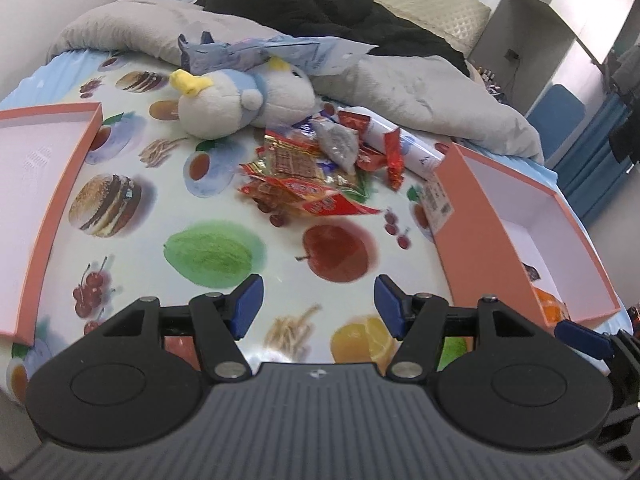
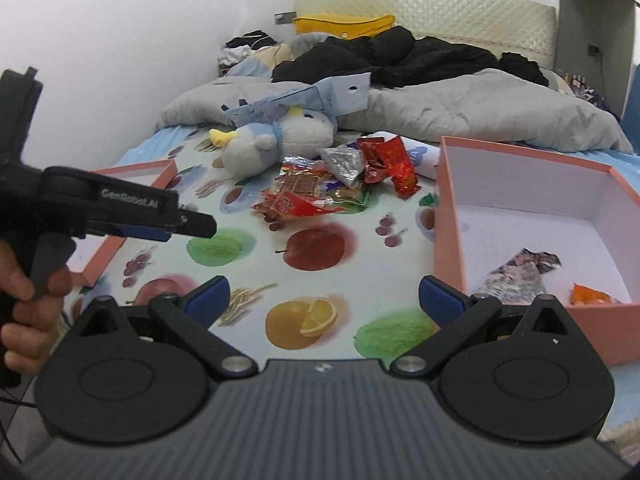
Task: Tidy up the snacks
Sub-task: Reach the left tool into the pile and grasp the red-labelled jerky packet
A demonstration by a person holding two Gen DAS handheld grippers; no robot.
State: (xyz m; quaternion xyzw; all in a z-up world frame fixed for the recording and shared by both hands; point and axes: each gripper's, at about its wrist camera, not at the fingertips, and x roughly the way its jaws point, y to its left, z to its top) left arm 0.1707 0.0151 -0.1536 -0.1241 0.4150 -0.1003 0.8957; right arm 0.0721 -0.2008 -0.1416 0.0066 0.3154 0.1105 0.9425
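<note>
Two pink boxes are sitting on the fruit-printed sheet (image 2: 320, 248): a shallow one (image 1: 44, 184) at the left and a deeper one (image 2: 532, 220) at the right, already holding two wrappers, one greyish (image 2: 516, 276) and one orange (image 2: 592, 294) partly cut off by its near wall. One snack pile (image 1: 316, 172) is lying between them, far from both claws; its overlapping packets are too tangled to count. One plush toy (image 1: 240, 100) is lying just beyond it. The left gripper (image 1: 318, 308) and right gripper (image 2: 324, 300) are both hovering spread, pinching nothing.

Black tool (image 1: 318, 304), blue pads (image 1: 247, 306)
</note>
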